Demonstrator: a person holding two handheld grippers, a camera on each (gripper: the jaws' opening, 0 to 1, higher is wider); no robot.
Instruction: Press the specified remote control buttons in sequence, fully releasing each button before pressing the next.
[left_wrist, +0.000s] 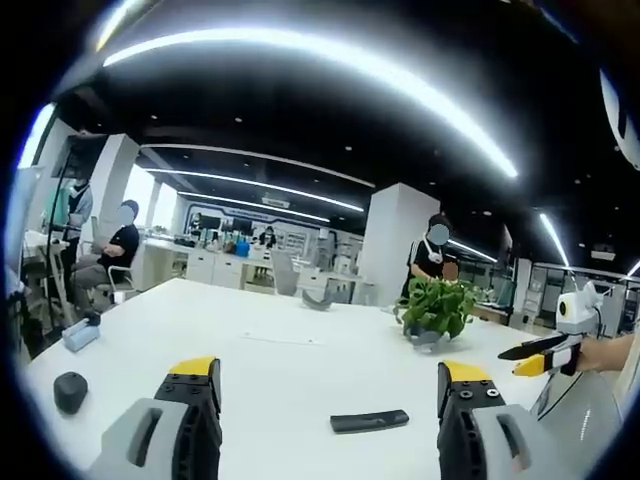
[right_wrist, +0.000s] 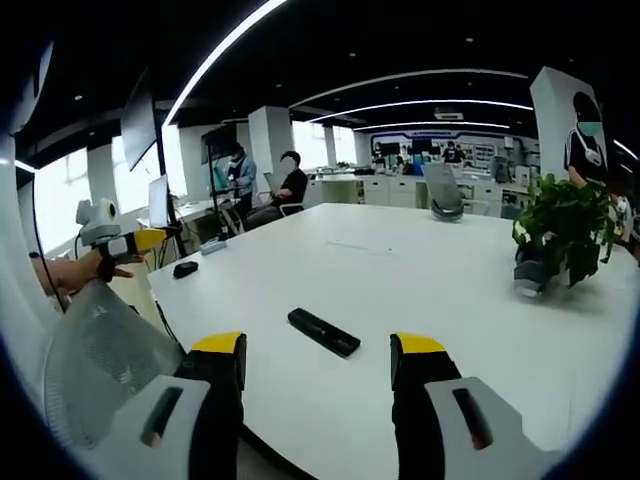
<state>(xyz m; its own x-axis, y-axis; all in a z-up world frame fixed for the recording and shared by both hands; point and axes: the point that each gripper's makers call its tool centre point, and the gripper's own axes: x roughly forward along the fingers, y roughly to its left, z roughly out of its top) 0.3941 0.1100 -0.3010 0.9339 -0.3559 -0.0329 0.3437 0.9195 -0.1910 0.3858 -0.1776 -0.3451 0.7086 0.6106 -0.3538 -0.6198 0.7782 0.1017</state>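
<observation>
- Left tool (left_wrist: 328, 388), in the left gripper view: its two yellow-tipped jaws rise from the bottom edge, spread wide and pinching nothing.
- The remote control (left_wrist: 369, 421) lies flat on the white table (left_wrist: 280, 360) at lower centre of that view, between the two jaws and a little toward the right-hand one — apart from both, not touched.
- In the right gripper view the left tool (right_wrist: 135, 241) shows at middle left, off the table's edge; whether its jaws are spread cannot be told from there.
- Right tool (right_wrist: 318, 358), in the right gripper view: jaws spread at the bottom, holding nothing. The remote control (right_wrist: 323, 331) sits just above the gap between them, slanting from upper left to lower right, near but clear of the tips.
- At the right edge of the left gripper view the right tool (left_wrist: 545, 354) is held by a hand (left_wrist: 600, 352) above the table's far side, well apart from the remote.
- My judgement of the step: no button is pressed yet — this is the approach. To do it well, bring one jaw tip down over the wanted button, press straight down so the slim remote does not skid on the smooth table, then lift fully clear before the next press. The buttons are too small to make out here.
- Keep both views low enough that the remote stays in frame; the potted plant (left_wrist: 437, 307) is well clear of the work.
</observation>
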